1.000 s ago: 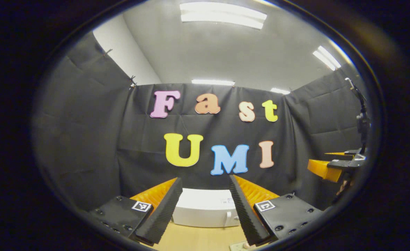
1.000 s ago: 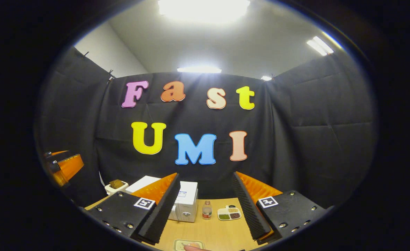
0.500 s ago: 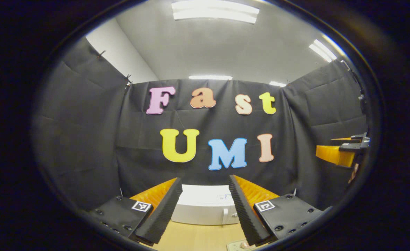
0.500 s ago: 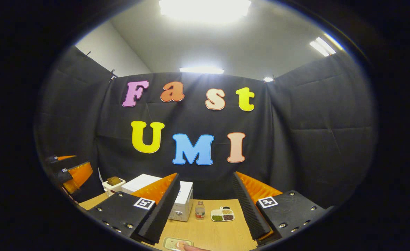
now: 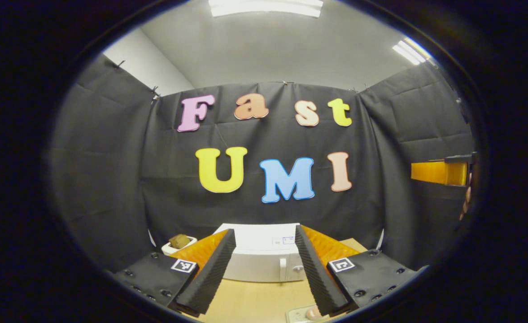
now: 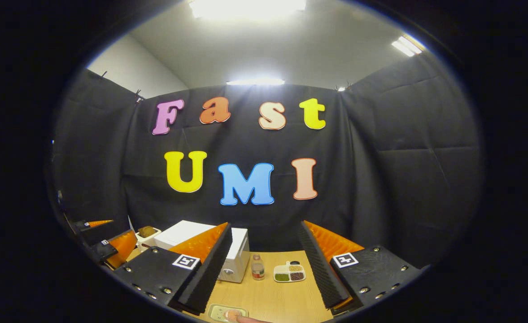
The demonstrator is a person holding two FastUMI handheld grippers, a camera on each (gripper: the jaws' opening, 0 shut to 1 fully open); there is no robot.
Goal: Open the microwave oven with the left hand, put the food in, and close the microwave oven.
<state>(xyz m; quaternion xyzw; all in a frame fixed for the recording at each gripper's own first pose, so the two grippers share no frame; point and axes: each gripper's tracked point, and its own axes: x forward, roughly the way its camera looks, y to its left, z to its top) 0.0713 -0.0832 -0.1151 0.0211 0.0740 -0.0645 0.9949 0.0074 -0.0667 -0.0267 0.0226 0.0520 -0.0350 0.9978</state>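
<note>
The white microwave (image 5: pixel 257 262) stands on the wooden table with its door shut and the handle (image 5: pixel 283 269) toward its right side. My left gripper (image 5: pixel 264 232) hovers open and empty in front of it, well short of the door. In the right gripper view the microwave (image 6: pixel 237 255) sits left of centre, and my right gripper (image 6: pixel 266 225) is open and empty above the table. A small plate with pinkish food (image 6: pixel 228 314) lies at the near table edge, also seen as the plate (image 5: pixel 306 314) by my left gripper's right finger.
A white bowl holding a brown lump (image 5: pixel 178 242) stands left of the microwave. A small bottle (image 6: pixel 258 267) and a divided dish of food (image 6: pixel 290 272) sit to its right. The left gripper (image 6: pixel 106 244) shows at the left edge, the right gripper (image 5: pixel 441 172) at the right edge.
Both views have tipped downward, so more of the table and microwave shows. In the right gripper view the left gripper has sunk lower and nearer the table.
</note>
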